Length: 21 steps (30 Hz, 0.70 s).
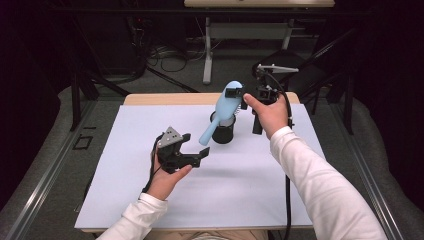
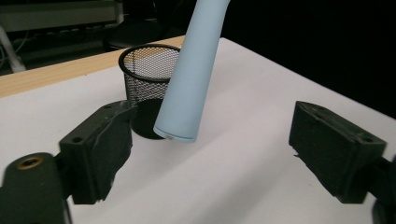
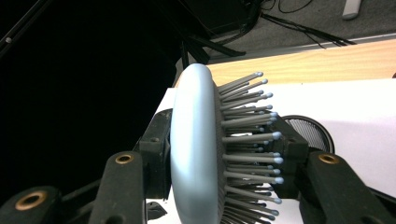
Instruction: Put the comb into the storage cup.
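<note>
The right gripper (image 1: pixel 239 93) carries a light-blue hairbrush (image 1: pixel 220 111) by its head, its fingers (image 3: pixel 154 140) closed across the head from the smooth back on one side to the bristle face on the other, as the right gripper view shows. The brush hangs tilted in the air over the white surface (image 1: pixel 260 190), head up and toward the far edge, handle slanting down toward the person, just in front of a black mesh cup (image 1: pixel 223 131) that stands upright on the surface. The left gripper (image 1: pixel 196 156) waits below with its fingers (image 2: pixel 100 149) spread wide and holding nothing; in the left gripper view the blunt end of the handle hangs between them, touching neither. The step in hand looks like a handover of the handle to the left gripper, or else a lowering of the handle into the cup; I cannot tell which. For a handover, the left fingers should rise a little and close squarely on the handle above its rounded end, where it is wider and will not slip out, and the right should let go only once that grip is firm. The handle is smooth plastic, so a grip at the very tip could let it swing. For the cup, bring the handle upright over the mouth first, since the light mesh may tip if nudged sideways
</note>
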Each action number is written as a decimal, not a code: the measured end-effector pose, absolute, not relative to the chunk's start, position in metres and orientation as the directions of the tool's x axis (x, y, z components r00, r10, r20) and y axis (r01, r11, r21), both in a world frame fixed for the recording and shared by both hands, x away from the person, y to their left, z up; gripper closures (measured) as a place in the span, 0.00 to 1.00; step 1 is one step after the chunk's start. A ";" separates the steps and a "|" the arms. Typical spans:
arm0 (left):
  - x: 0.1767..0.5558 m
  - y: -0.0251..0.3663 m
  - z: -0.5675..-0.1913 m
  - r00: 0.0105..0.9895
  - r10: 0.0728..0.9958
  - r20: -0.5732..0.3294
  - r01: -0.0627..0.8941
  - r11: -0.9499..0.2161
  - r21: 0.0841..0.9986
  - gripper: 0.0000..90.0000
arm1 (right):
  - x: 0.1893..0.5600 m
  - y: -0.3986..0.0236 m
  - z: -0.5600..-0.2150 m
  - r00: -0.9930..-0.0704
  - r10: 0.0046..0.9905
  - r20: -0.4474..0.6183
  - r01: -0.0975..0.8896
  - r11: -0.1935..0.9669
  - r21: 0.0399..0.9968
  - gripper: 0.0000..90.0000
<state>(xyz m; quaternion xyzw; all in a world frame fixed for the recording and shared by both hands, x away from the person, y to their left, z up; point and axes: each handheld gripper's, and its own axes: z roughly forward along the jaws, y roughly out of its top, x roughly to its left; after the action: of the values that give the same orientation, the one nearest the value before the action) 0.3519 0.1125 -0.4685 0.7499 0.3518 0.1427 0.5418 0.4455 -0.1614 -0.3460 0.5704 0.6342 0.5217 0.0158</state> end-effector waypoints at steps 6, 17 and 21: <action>0.353 0.120 -0.468 0.695 0.699 -0.170 0.381 -0.158 0.911 0.11 | 0.449 -0.161 -0.339 -0.351 0.746 0.566 0.699 -0.194 0.688 0.56; 0.356 0.131 -0.467 0.678 0.705 -0.206 0.410 -0.131 0.903 0.01 | 0.452 -0.158 -0.328 -0.361 0.754 0.548 0.681 -0.189 0.708 0.56; 0.355 0.133 -0.467 0.672 0.711 -0.207 0.415 -0.130 0.900 0.01 | 0.453 -0.159 -0.326 -0.359 0.762 0.539 0.675 -0.188 0.714 0.56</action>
<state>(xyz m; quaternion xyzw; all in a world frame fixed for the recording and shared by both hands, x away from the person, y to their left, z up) 0.3554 0.1332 -0.4671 0.7390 0.3811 0.1374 0.5382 0.4534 -0.1585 -0.3261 0.5647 0.6360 0.5243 0.0417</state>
